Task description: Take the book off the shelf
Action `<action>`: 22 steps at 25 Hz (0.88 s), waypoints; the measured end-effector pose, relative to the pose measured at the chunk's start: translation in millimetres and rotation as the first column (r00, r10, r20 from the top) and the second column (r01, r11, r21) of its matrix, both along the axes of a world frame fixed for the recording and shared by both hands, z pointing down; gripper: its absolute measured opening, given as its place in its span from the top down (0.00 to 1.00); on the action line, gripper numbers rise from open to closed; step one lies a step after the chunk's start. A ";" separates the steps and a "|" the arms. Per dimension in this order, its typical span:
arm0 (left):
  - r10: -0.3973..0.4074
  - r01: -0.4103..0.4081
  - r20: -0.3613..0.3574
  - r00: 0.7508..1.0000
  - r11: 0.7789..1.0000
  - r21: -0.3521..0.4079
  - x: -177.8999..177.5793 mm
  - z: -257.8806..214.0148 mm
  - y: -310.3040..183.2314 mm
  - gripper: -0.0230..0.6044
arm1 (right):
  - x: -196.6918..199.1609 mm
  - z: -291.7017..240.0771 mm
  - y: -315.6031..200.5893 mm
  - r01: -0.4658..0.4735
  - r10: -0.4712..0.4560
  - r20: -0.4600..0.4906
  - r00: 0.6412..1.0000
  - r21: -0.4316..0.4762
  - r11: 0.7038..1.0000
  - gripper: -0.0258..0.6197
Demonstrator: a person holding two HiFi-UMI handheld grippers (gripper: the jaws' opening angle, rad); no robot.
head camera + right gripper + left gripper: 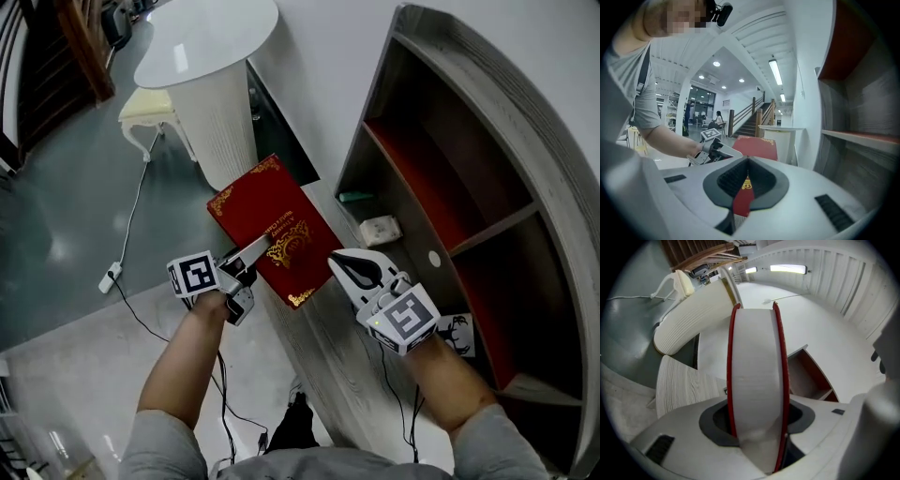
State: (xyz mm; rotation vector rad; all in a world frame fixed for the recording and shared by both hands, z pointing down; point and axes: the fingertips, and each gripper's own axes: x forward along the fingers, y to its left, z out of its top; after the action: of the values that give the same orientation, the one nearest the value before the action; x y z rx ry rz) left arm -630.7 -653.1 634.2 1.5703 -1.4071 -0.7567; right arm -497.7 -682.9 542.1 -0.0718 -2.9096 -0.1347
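Note:
The red book [267,223] with gold corner ornaments is held out in front of the shelf [441,178], clear of its compartments. My left gripper [246,264] is shut on the book's near edge. In the left gripper view the white page block [757,380] stands upright between the jaws, with a red cover on each side. My right gripper [339,262] is at the book's right corner with its jaws together. In the right gripper view a red strip with a gold ornament [744,192] is pinched between them, and the book's cover [755,148] stretches beyond toward the left gripper [712,143].
The shelf has grey wood walls and red backs. A small white box [380,229], a green item [355,197] and a deer card [457,332] lie by it. A white ribbed round table [216,66], a cream chair [147,108] and a power strip [111,277] with its cable are at left.

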 end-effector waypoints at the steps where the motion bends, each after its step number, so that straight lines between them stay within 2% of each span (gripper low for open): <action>1: 0.015 -0.015 0.004 1.000 1.000 -0.003 -2.9 8.5 -4.2 0.57 | -2.3 7.0 -1.9 0.001 -0.001 -0.008 1.000 -0.004 1.000 0.92; 3: 0.049 -0.049 0.039 0.998 0.999 -0.001 -8.7 22.8 -14.2 0.57 | -5.9 20.9 -6.5 -0.005 0.005 -0.022 1.000 -0.014 1.000 0.92; 5: 0.062 -0.062 0.034 0.997 0.998 -0.023 -13.7 40.0 -23.6 0.57 | -8.5 33.7 -11.4 -0.015 0.014 -0.038 0.999 -0.027 1.000 0.92; 12: 0.111 -0.122 -0.084 0.990 0.984 -0.127 -30.3 94.0 -49.5 0.57 | -16.8 63.8 -21.9 -0.041 0.035 -0.085 0.996 -0.060 0.997 0.92; 17: 0.146 -0.175 -0.145 0.979 0.960 -0.218 -35.3 126.3 -60.5 0.57 | -19.4 78.8 -28.9 -0.050 0.042 -0.107 0.993 -0.081 0.995 0.92; 22: 0.156 -0.214 -0.220 0.963 0.939 -0.269 -41.2 147.4 -70.0 0.57 | -24.8 80.7 -33.9 -0.051 0.043 -0.114 0.993 -0.070 0.996 0.92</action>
State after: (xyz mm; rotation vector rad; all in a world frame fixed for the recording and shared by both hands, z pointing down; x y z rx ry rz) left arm -671.9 -723.1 781.6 1.3375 -1.1490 -0.5451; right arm -522.5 -716.8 622.8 -0.0222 -2.8006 -0.0162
